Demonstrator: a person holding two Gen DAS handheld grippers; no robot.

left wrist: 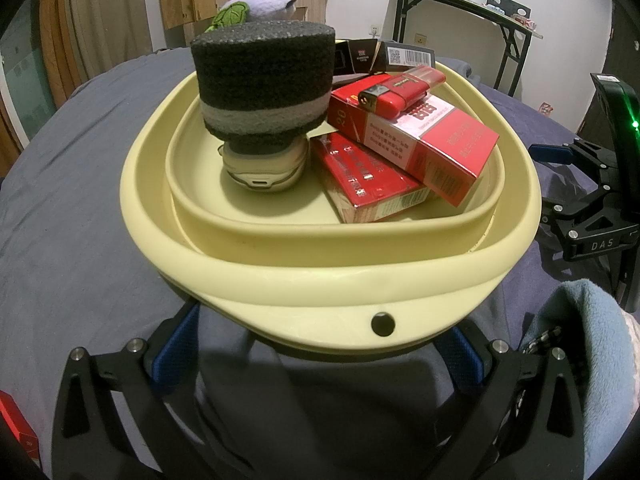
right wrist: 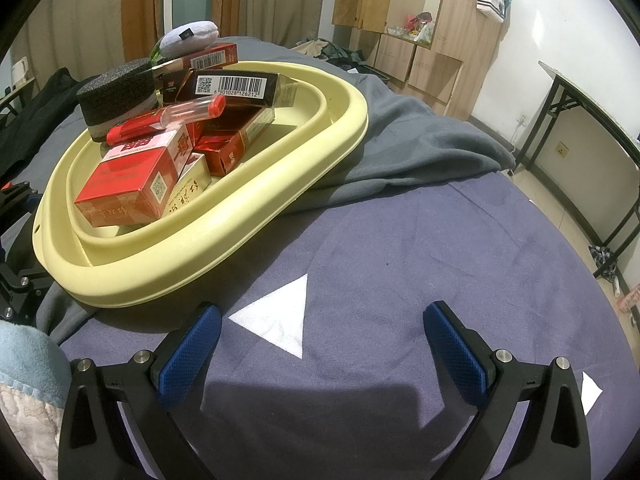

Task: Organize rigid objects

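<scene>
A pale yellow basin (left wrist: pixel 320 264) (right wrist: pixel 224 240) rests on a blue-grey cloth. Inside it, a dark foam block (left wrist: pixel 264 80) (right wrist: pixel 116 92) with a grey stripe stands on a beige case (left wrist: pixel 264 172). Beside them lie stacked red cigarette boxes (left wrist: pixel 420 140) (right wrist: pixel 128 184), with a red lighter (left wrist: pixel 400 90) (right wrist: pixel 168 120) on top. A black barcode box (right wrist: pixel 236 86) leans at the back. My left gripper (left wrist: pixel 320 344) is open, its blue pads (left wrist: pixel 176 344) either side of the basin's near rim. My right gripper (right wrist: pixel 324 344) is open over bare cloth, right of the basin, holding nothing.
A white triangle (right wrist: pixel 280 320) marks the cloth between the right gripper's fingers. A grey blanket (right wrist: pixel 400 148) bunches behind the basin. A plush toy (right wrist: pixel 192 36) lies beyond it. A folding table (right wrist: pixel 592 120) stands at the right. A light blue fleece sleeve (left wrist: pixel 580 340) is close by.
</scene>
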